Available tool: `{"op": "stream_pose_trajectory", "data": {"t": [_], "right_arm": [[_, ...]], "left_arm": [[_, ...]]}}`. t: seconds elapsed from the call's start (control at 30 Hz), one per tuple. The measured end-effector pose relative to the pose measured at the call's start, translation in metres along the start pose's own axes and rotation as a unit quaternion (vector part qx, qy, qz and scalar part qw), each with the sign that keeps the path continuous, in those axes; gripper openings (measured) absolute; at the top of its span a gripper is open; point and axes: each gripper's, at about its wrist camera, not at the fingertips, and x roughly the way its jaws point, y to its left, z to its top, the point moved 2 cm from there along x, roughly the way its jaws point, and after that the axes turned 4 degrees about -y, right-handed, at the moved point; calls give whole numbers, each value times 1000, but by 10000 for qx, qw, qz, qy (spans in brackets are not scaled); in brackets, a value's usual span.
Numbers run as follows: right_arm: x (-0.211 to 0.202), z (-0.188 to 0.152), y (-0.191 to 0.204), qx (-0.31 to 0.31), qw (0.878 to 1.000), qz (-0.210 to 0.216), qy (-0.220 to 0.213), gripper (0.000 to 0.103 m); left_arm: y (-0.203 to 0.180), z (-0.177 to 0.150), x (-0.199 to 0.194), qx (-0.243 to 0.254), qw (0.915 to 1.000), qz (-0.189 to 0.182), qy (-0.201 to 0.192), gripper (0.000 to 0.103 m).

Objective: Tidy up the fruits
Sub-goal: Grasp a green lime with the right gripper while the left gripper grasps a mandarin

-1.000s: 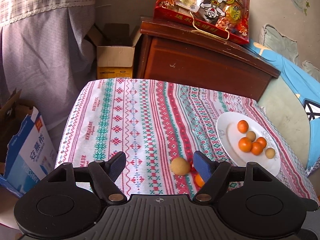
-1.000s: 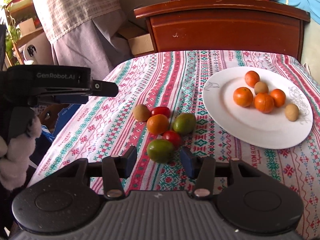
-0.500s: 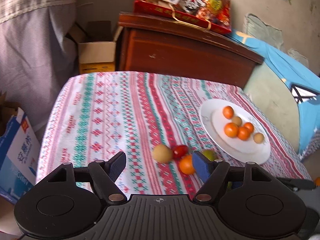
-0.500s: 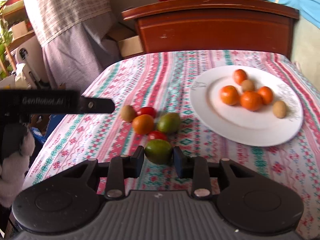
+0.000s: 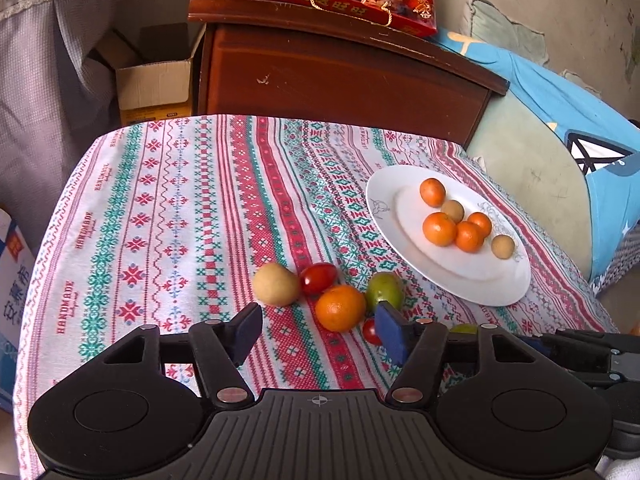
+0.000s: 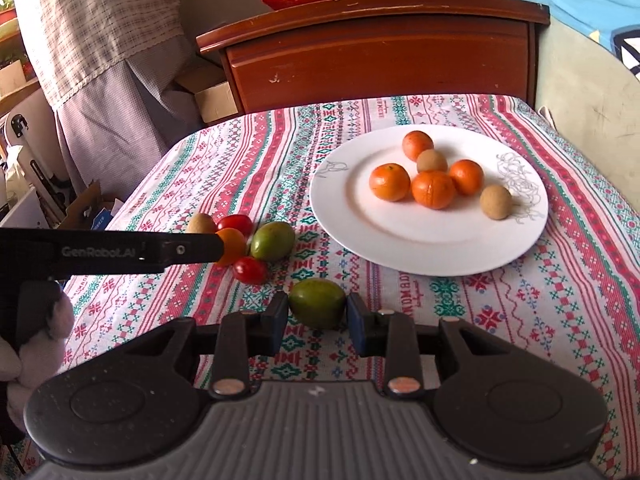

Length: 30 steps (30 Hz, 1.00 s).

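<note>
The right tool (image 6: pixel 317 317) had closed on a green fruit (image 6: pixel 318 308): a second before, its jaws stood apart on either side of that fruit, and now both pads pressed its flanks, with the fruit nearest the camera, in front of the white plate (image 6: pixel 352 216). The grip had settled half a second earlier. I judged that this fruit was about to be carried to the plate, though whether it had left the cloth yet I could not tell.

The left tool (image 5: pixel 318 330) had just been closing, from wide to a middling gap, with nothing gripped between its pads. It had also come in toward the loose pile left of the plate, so that the orange fruit (image 5: pixel 340 307) now sat just ahead of its gap, with a tan fruit (image 5: pixel 276 283), a red tomato (image 5: pixel 318 277) and a second green fruit (image 5: pixel 385 291) crowded against it and another small tomato (image 5: pixel 370 331) by the right finger.

The plate, on the striped desk (image 5: pixel 160 220), already held four orange fruits and two tan ones. Going by that, the sorting looked about half done; six pieces remained off the plate, one of them in hand. The tight pile could make a clean pick of the orange one awkward.
</note>
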Motion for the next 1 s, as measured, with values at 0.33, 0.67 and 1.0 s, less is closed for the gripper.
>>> {"op": "stream_pose_trajectory", "data": {"t": [0.33,0.67,1.0], "right_arm": [[4,-3,-3,35,10000,-45,23,32],[5,0,-4,132,9999,-45,-13,35],[8,1,-3,90,10000,-38,-16,34]], "left_arm": [[-3,0,15,-231,9997,-1,62,51],[-10,0,18,-221,9997,-112,7,36],[-10,-3,17,-201,9997,-150,-47,28]]}}
